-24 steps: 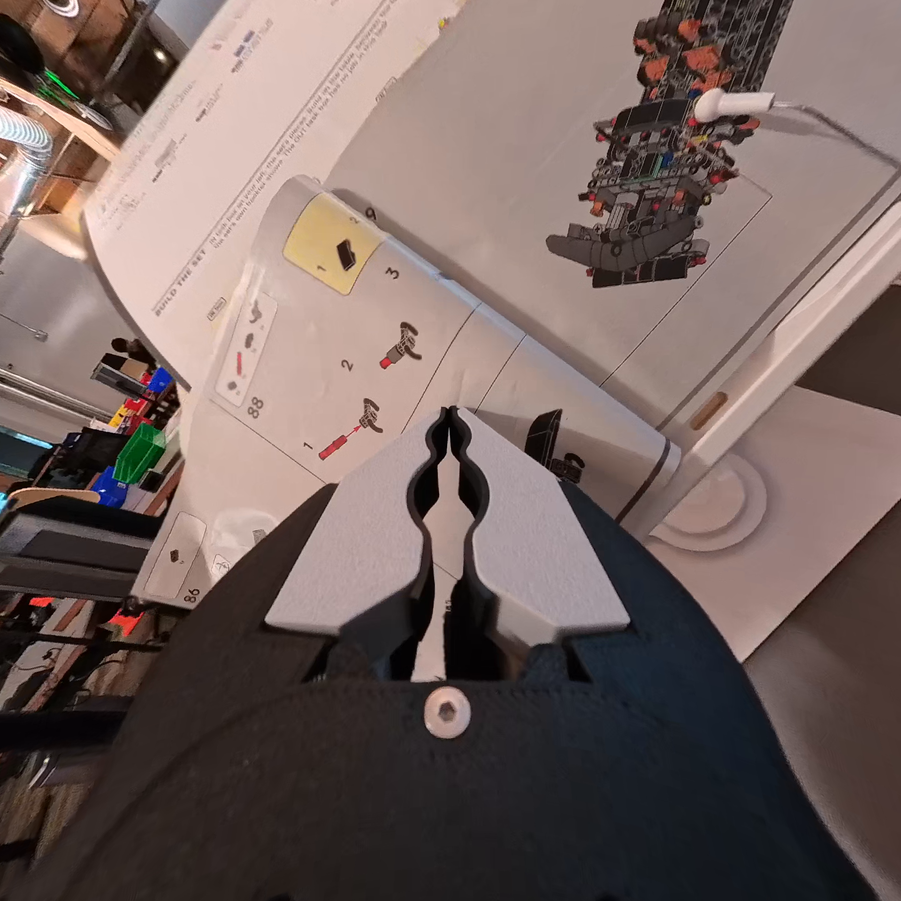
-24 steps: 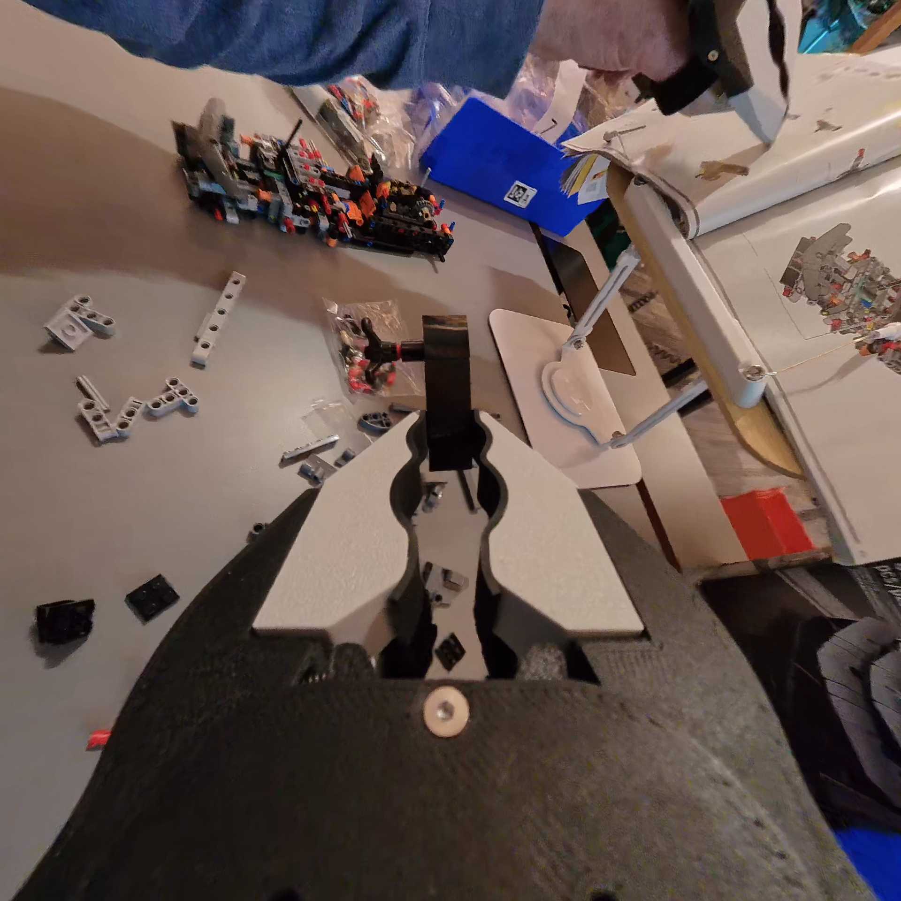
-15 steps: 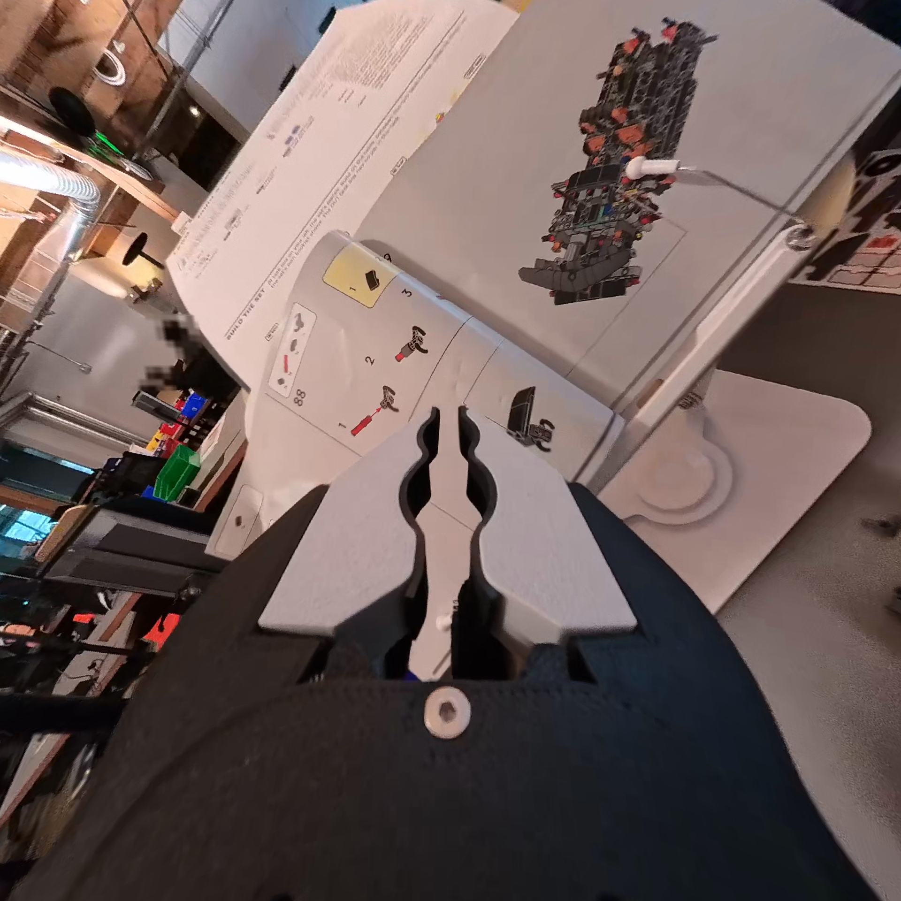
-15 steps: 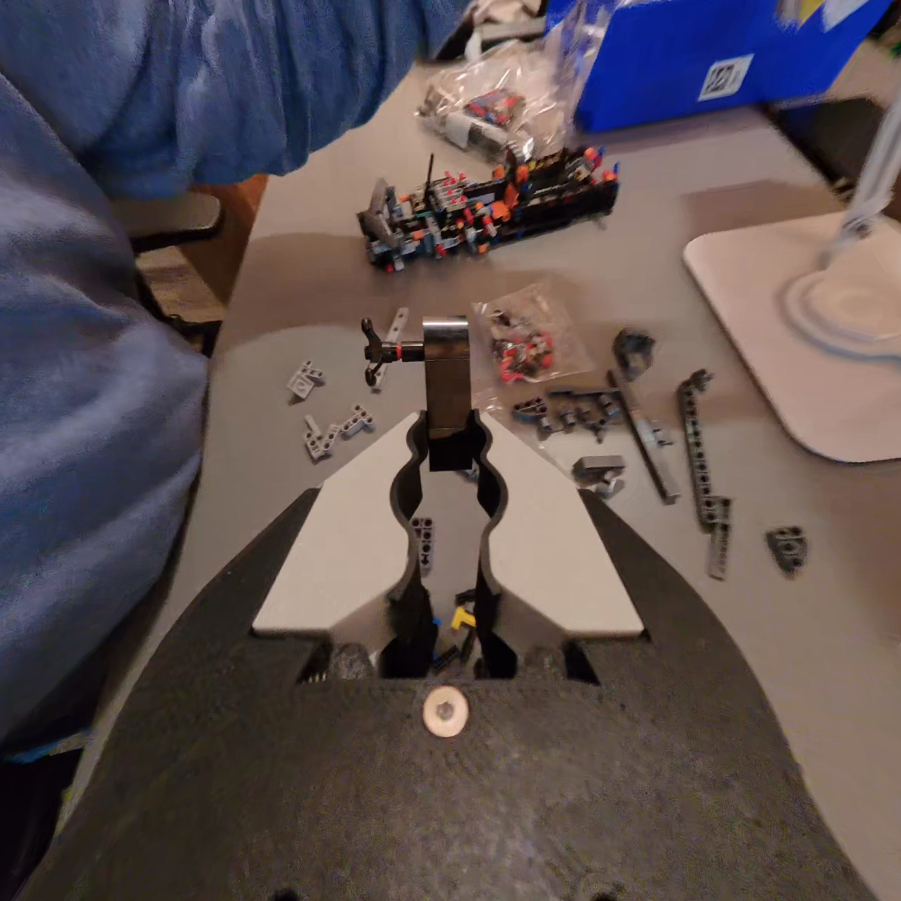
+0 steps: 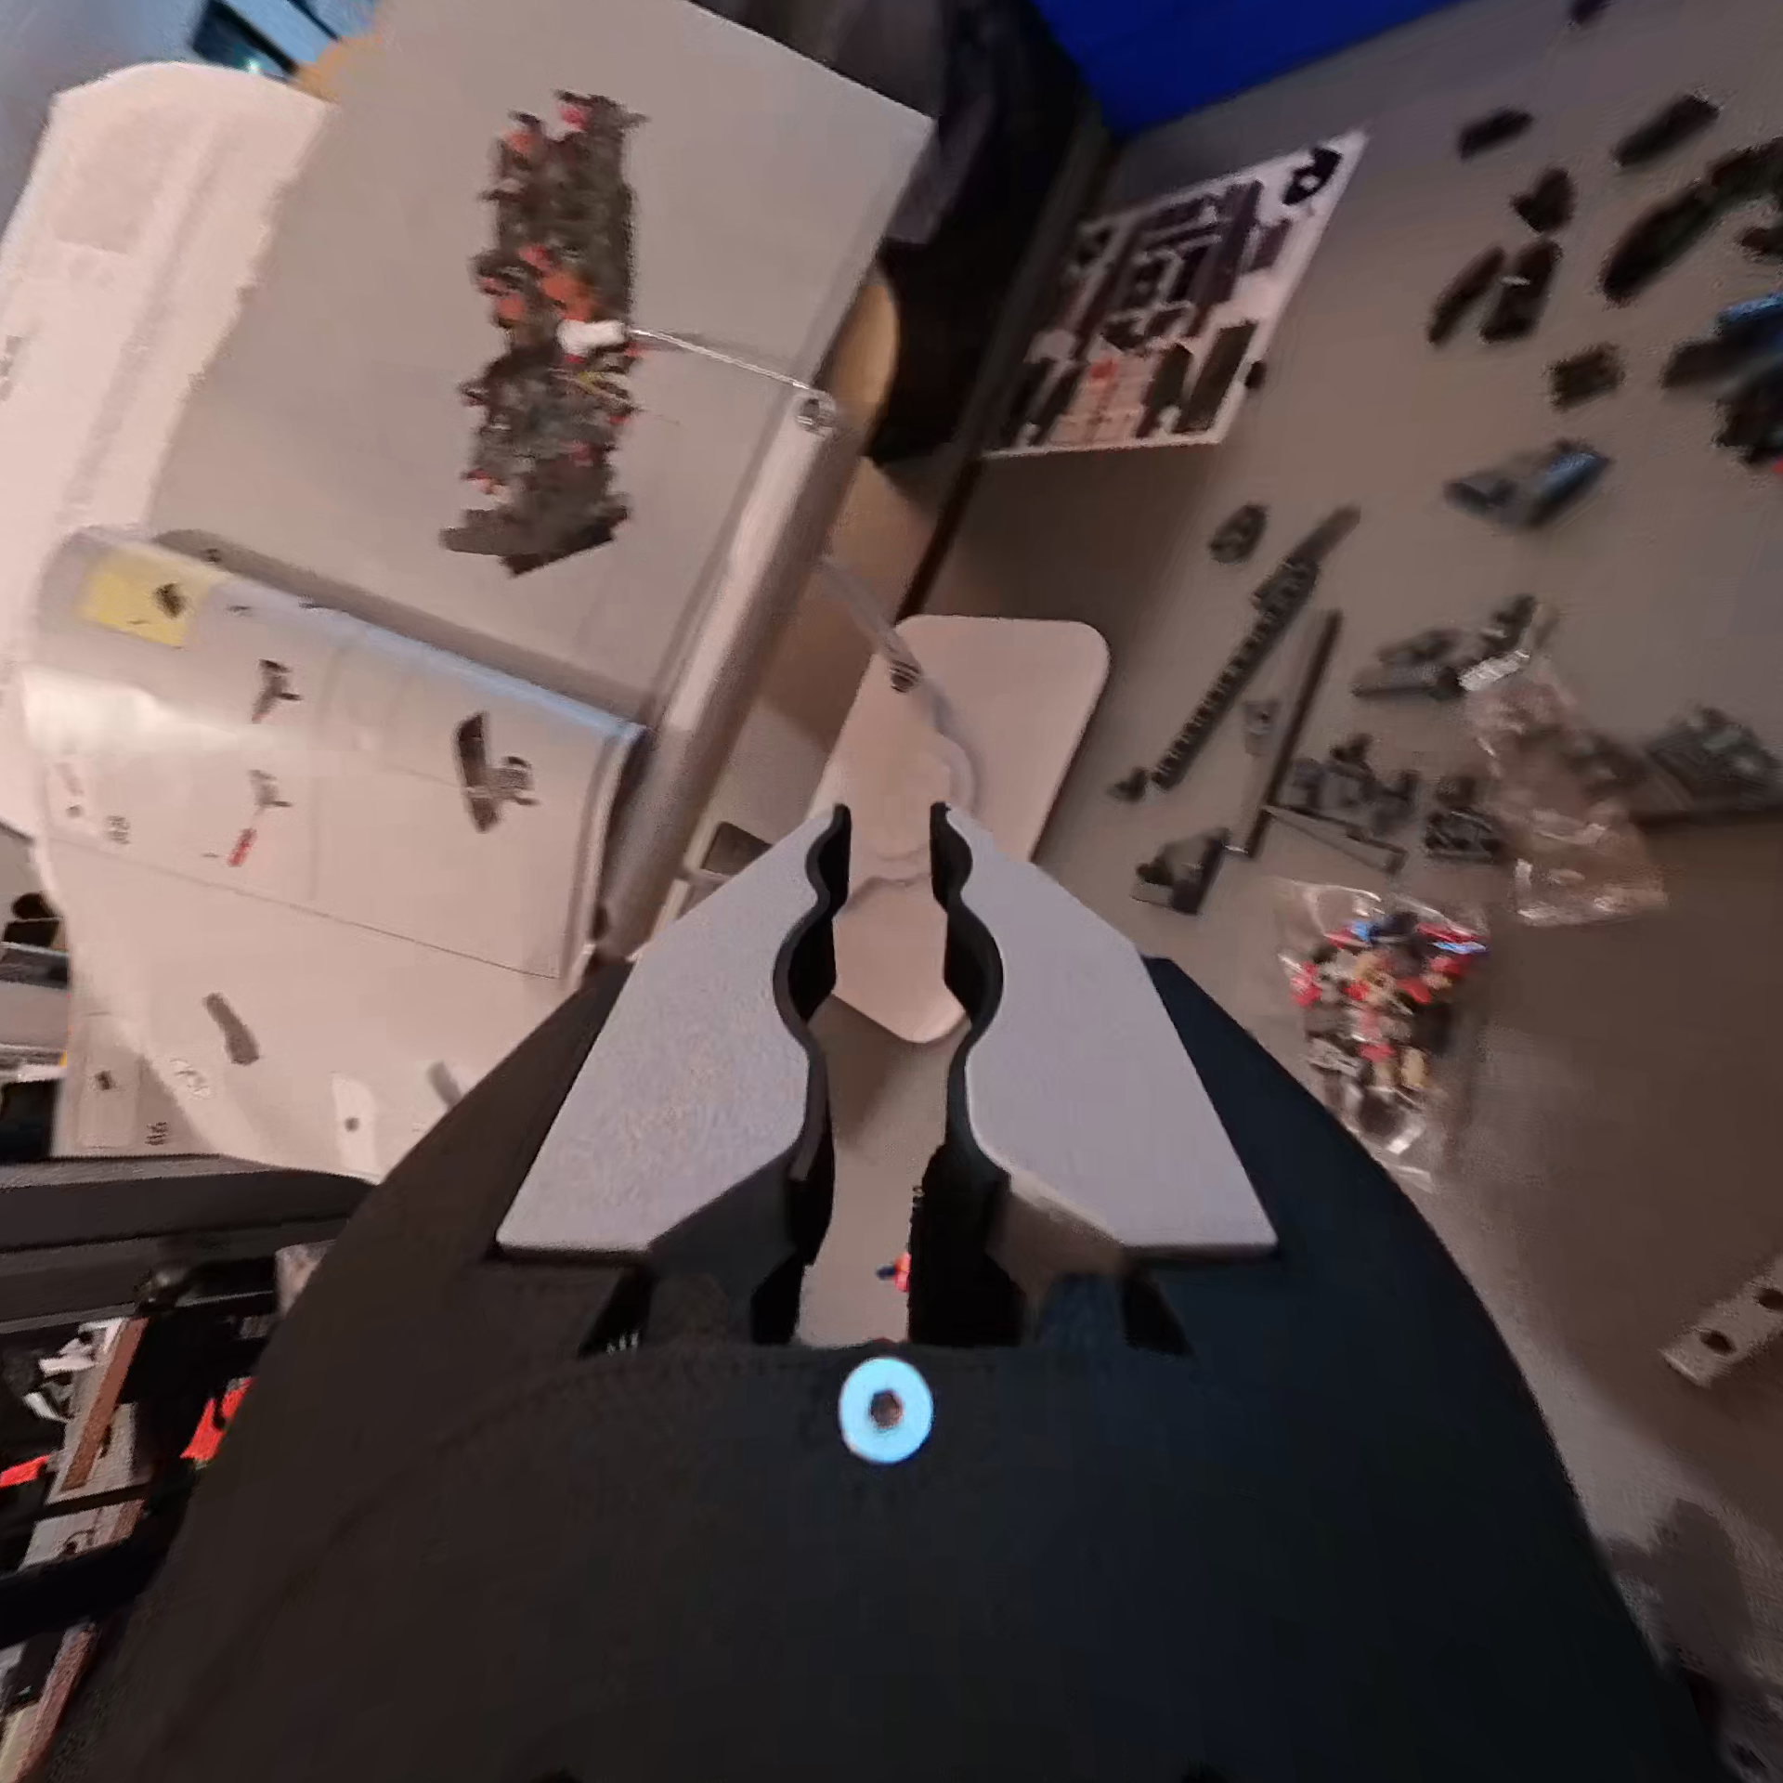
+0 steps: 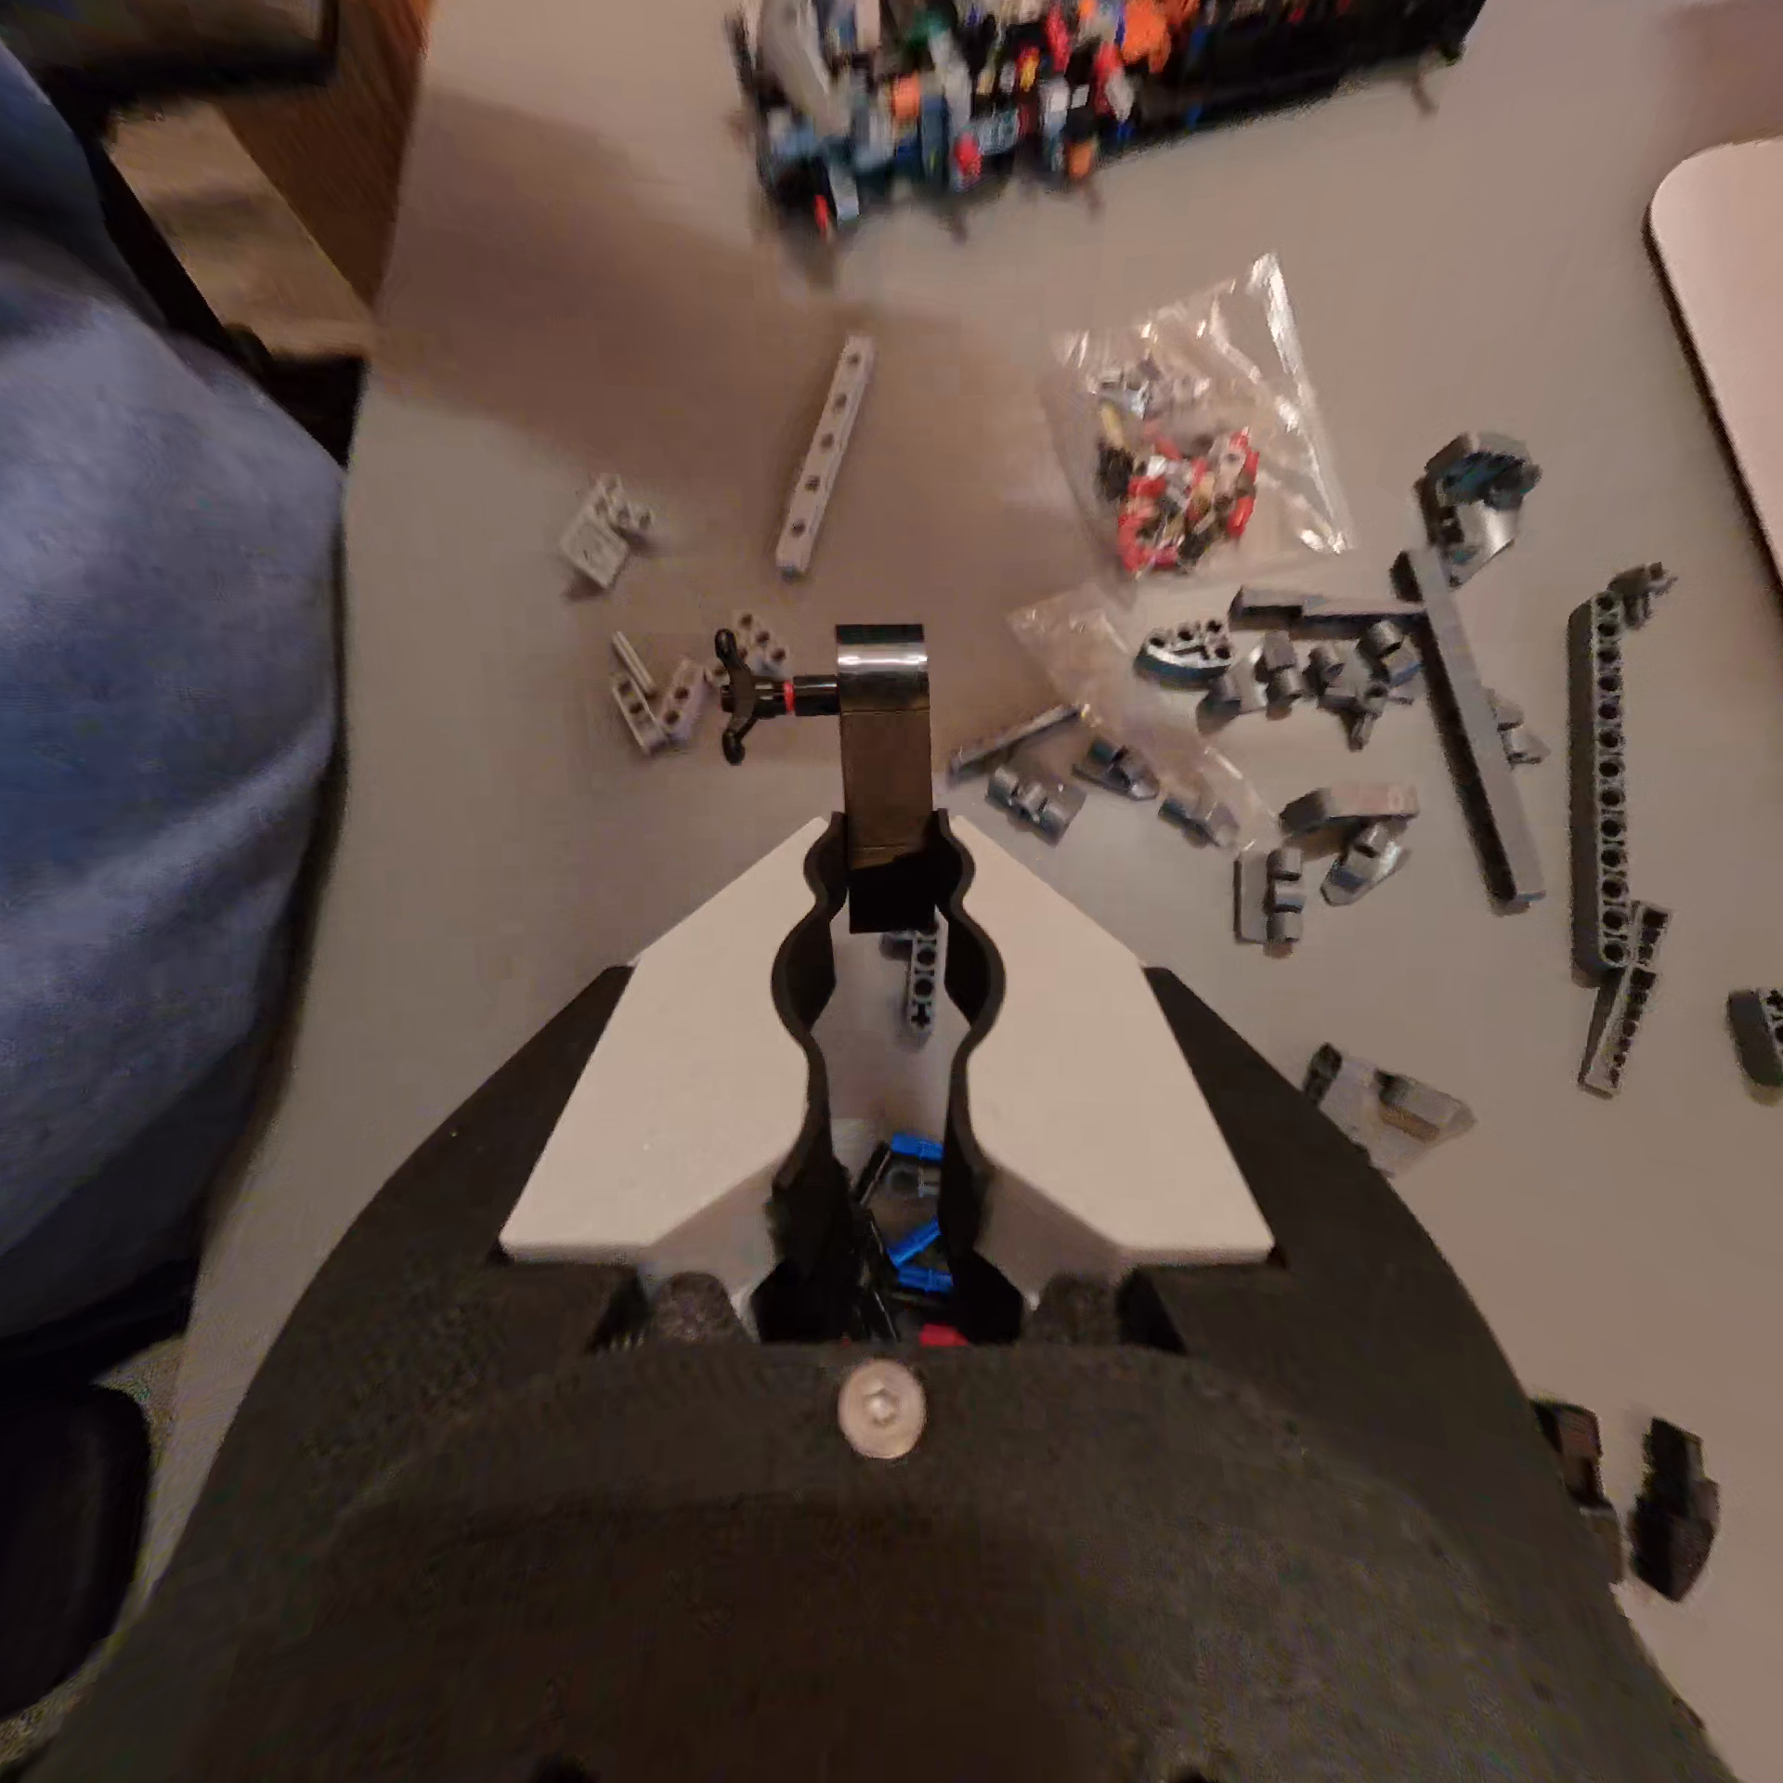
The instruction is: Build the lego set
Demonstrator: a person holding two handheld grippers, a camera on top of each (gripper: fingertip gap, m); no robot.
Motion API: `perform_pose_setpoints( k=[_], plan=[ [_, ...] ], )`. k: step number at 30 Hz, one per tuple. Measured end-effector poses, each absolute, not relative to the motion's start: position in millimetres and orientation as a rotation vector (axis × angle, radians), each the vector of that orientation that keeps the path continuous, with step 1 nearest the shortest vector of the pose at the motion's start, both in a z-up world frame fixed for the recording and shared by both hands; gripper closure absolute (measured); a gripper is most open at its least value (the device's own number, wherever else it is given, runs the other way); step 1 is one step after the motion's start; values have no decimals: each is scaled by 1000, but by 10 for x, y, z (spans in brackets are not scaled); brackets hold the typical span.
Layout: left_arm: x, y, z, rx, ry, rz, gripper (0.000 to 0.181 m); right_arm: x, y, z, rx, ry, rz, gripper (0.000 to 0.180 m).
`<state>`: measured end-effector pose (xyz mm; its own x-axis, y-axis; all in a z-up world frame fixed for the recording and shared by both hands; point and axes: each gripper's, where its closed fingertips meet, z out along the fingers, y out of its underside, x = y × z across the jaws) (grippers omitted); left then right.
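The right tongs (image 6: 888, 830) are clenched on a black curved Lego piece (image 6: 883, 733), gripped by its lower end between the fingertips so that it stands out beyond them above the table (image 6: 502, 868). A short black pin with a red collar juts from the piece's upper left side and ends in a small black connector (image 6: 738, 695).

The left tongs (image 5: 890, 820) are released, with a clear gap between the fingertips and nothing held; through the gap shows the white base of a book stand (image 5: 1003, 695).

Around the right tongs, light grey pieces lie to the left: a long holed beam (image 6: 828, 453), a small bracket (image 6: 603, 531) and a cluster of short connectors (image 6: 666, 695). To the right lie dark grey beams and connectors, among them a long holed beam (image 6: 1606, 781).

A clear plastic bag (image 6: 1196, 425) lies ahead and to the right, holding small red, black and tan parts. A second, flatter clear bag (image 6: 1090, 666) lies just nearer, beside the dark grey connectors; its contents cannot be told.

At the far edge of the right wrist view sits the partly built model (image 6: 1013, 87), a long, dark block with orange, blue and red parts. A blue sleeve (image 6: 145, 675) fills the left of that view.

In the left wrist view the open instruction booklet (image 5: 463, 386) stands on the stand, blurred, with a sticker sheet (image 5: 1167, 318) lying on the table beyond.
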<state>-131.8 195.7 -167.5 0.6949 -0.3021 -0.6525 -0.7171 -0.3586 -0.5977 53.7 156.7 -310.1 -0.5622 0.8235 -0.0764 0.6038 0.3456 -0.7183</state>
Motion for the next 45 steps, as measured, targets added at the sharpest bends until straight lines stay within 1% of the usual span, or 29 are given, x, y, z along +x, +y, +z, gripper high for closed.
perform_pose_setpoints(
  k=[5, 10, 12, 13, 15, 18, 21, 23, 25, 26, 29, 31, 33, 35, 36, 38, 40, 45],
  plan=[
    [-1235, 1750, -2012, -2013, 786, 508, 166, 640, 1376, -3421, -1163, -2497, 829, 166],
    [-1190, 1646, -2154, -2039, 767, 444, 166, 659, 1281, -3609, -1089, -2601, 640, 166],
    [-1170, 1652, -2185, -2042, 775, 438, 166, 660, 1224, -3621, -1071, -2617, 637, 165],
    [-1163, 1661, -2197, -2043, 779, 438, 166, 667, 1212, -3629, -1066, -2626, 625, 164],
    [-1135, 1689, -2201, -2038, 784, 427, 166, 662, 1206, -3624, -1069, -2621, 617, 155],
    [-1039, 1750, -2203, -2024, 794, 391, 166, 670, 1209, -3599, -1081, -2604, 642, 149],
    [-859, 1898, -2193, -2004, 819, 337, 165, 673, 1242, -3407, -1115, -2524, 757, 142],
    [-594, 2123, -2130, -1963, 849, 248, 162, 670, 1379, -3205, -1162, -2429, 830, 143],
    [-272, 2489, -2097, -1931, 888, 159, 156, 673, 1581, -3060, -1201, -2341, 834, 145],
    [-141, 2715, -2147, -1935, 908, 130, 150, 679, 1671, -3003, -1226, -2297, 837, 146],
    [250, 3373, -2477, -1979, 936, -8, 132, 738, 1812, -2893, -1273, -2186, 884, 150],
    [376, 3797, -2793, -2016, 1000, 57, 121, 805, 1853, -2891, -1299, -2132, 923, 151],
    [471, 4170, -3057, -2042, 1039, 88, 119, 869, 1889, -2907, -1321, -2090, 960, 152],
    [611, 4418, -3240, -2115, 1007, -14, 116, 930, 1921, -2909, -1325, -2064, 980, 153],
    [658, 4518, -3322, -2148, 1001, -47, 111, 955, 1939, -2904, -1327, -2051, 992, 153],
    [674, 4618, -3520, -2263, 1005, -113, 115, 995, 1977, -2879, -1324, -2023, 1018, 156],
    [680, 4686, -3597, -2295, 991, -166, 120, 1023, 2000, -2829, -1310, -1991, 1063, 159],
    [648, 4763, -3630, -2304, 903, -282, 145, 1038, 2044, -2761, -1293, -1955, 1104, 161]
  ],
)
